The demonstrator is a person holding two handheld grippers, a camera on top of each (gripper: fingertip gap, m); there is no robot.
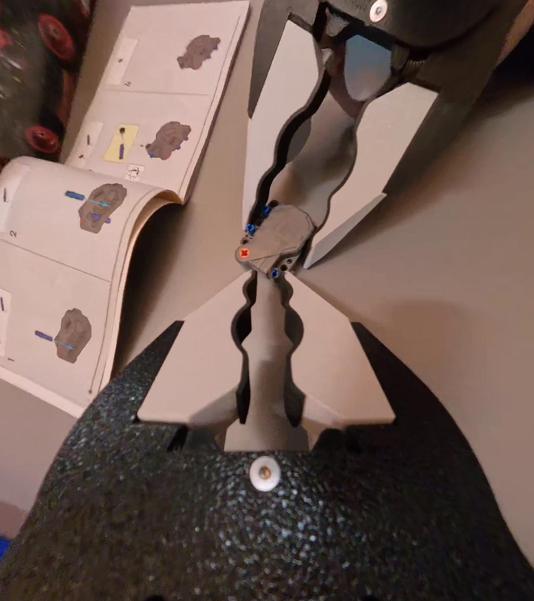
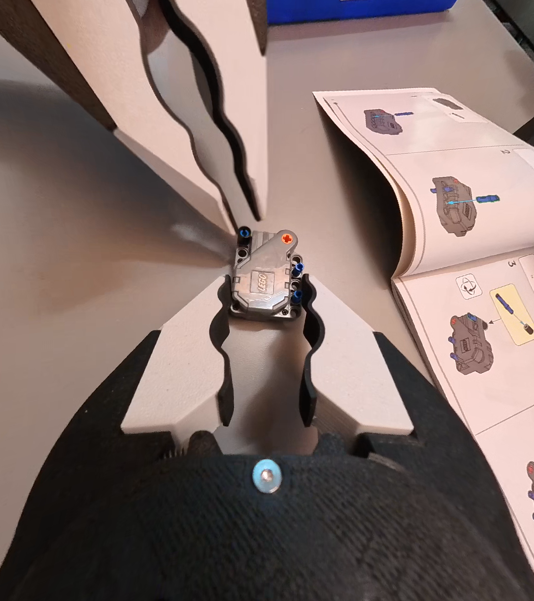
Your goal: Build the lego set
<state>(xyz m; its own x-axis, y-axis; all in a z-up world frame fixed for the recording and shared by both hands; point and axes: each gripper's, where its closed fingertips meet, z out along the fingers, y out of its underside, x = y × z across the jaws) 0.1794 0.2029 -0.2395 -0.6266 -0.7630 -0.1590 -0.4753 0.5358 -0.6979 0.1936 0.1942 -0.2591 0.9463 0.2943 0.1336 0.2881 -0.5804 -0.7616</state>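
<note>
Motor block [image 2: 264, 279] in right gripper [image 2: 267, 292]

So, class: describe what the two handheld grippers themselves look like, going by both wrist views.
Both match. The left gripper and right gripper each have a speckled black body, a pale screw at its centre, and two light grey wedge-shaped fingers lined with wavy black pads. No cables or sleeves show.

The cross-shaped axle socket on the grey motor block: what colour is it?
Orange axle socket on the grey motor block; clearest in the right wrist view.
</note>
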